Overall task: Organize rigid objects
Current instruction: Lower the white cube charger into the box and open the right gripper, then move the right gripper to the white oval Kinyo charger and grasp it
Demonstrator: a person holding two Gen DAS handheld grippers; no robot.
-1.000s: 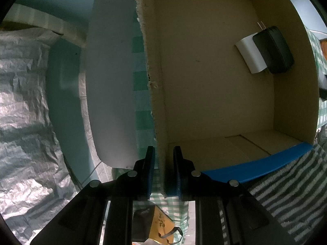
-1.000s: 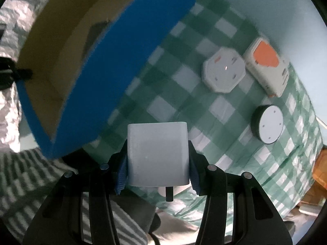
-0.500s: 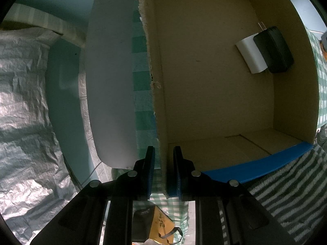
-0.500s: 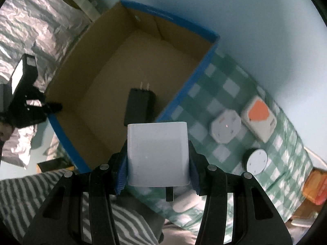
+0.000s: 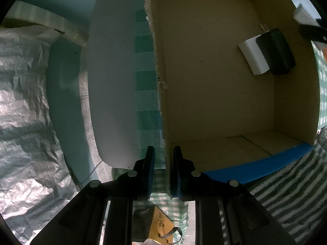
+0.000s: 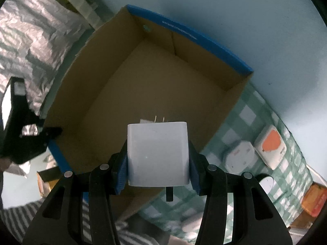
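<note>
An open cardboard box [image 5: 204,81] with blue outer walls [image 6: 204,38] stands on a green checked cloth. My left gripper [image 5: 163,159] is shut on the box's torn near wall [image 5: 161,94]. Inside the box lie a black adapter [image 5: 276,51] and a white adapter [image 5: 253,58] side by side. My right gripper [image 6: 157,159] is shut on a white cube charger [image 6: 157,153] and holds it above the box's near right part. It hides most of the adapters in the right wrist view; only prongs [image 6: 159,119] show.
On the checked cloth [image 6: 239,122] right of the box lie a white octagonal plug [image 6: 239,157], a white and orange device [image 6: 271,145] and a round white device [image 6: 267,183]. Crinkled silver foil [image 5: 24,102] lies left of the box. A striped cloth [image 5: 286,179] is near me.
My right gripper has carried the white charger up from beside the box to over its open inside. My left gripper has kept its hold on the box wall.
</note>
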